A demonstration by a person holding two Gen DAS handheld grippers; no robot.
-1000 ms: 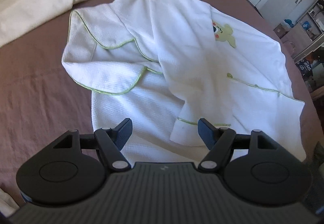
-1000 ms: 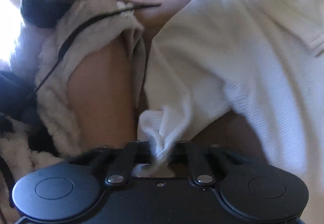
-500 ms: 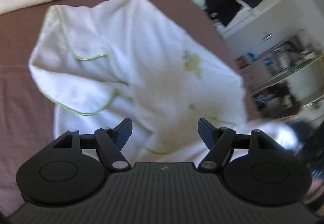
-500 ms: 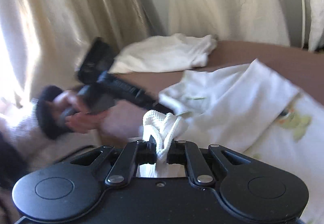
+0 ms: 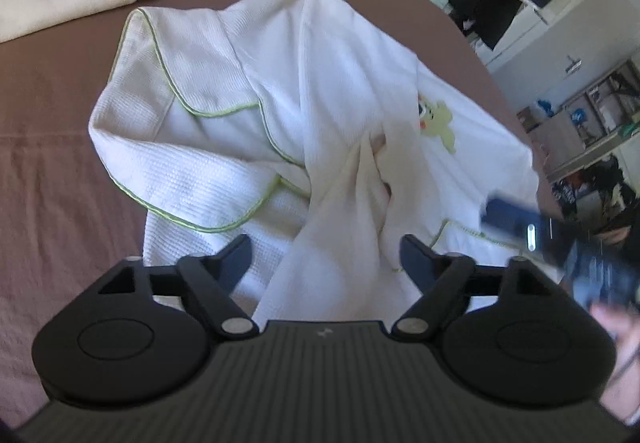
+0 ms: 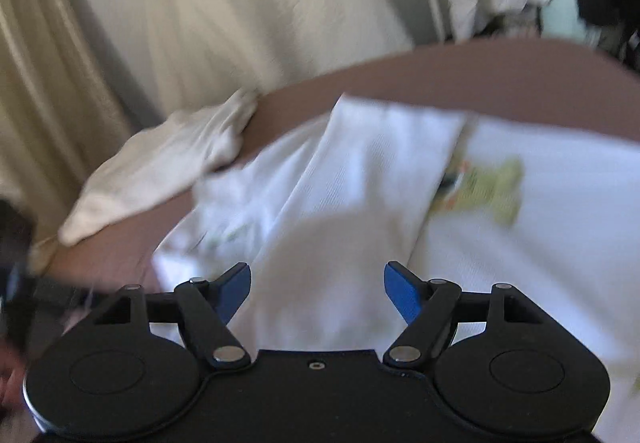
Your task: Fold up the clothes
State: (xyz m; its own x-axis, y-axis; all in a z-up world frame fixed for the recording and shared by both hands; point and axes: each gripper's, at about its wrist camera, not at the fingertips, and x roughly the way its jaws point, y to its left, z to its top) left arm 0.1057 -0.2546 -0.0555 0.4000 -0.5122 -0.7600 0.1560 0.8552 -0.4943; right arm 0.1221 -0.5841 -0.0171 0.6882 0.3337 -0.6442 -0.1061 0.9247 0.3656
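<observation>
Both tools stand unclenched, jaws opening: the right gripper (image 6: 317, 289), clamped on a bunched sleeve a second ago, has released it onto the white waffle-knit green-piped shirt (image 5: 224, 179), which lies on the brown bedspread (image 5: 52, 171); the left gripper (image 5: 325, 257) hovers over the shirt, wider than before.

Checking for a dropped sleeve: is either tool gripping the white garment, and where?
Neither. The right tool and left tool are both opening, pads clear of the white garment lying below them.
</observation>
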